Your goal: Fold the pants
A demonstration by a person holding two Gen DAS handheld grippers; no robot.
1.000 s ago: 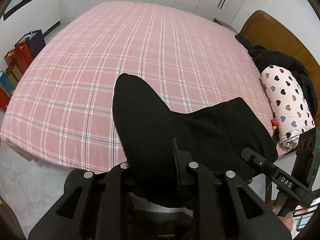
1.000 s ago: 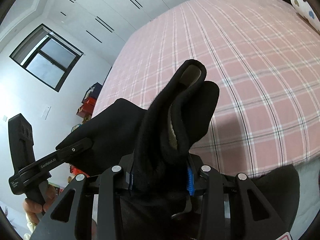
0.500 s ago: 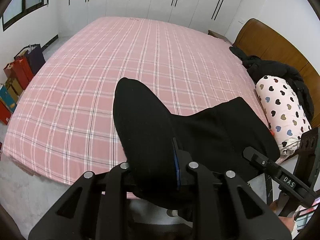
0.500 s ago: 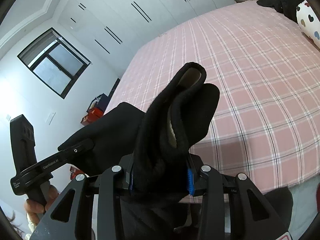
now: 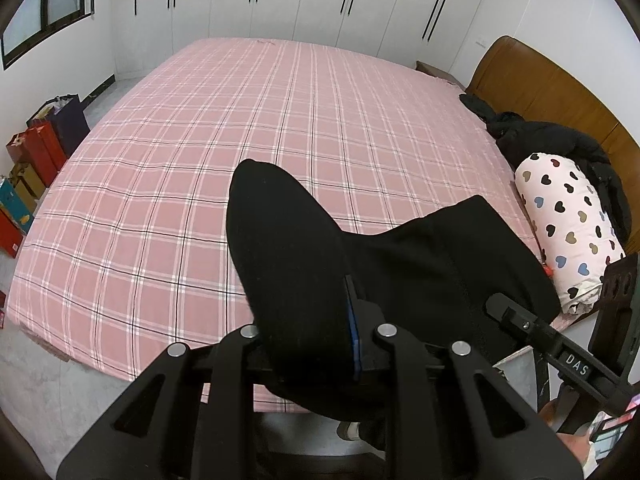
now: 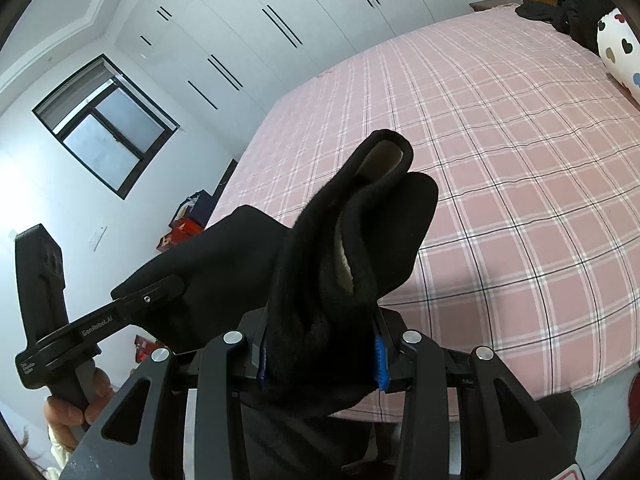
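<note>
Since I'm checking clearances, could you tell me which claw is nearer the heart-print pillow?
Right. The pillow lies at the bed's right side; the right claw sits just before it, while the left claw holds the pants farther left.

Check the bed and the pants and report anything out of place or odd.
Little stands out. The black fleece-lined pants hang bunched, clamped in the left claw and right claw. A dark jacket lies crumpled beside the heart-print bolster on the pink plaid bed.
</note>
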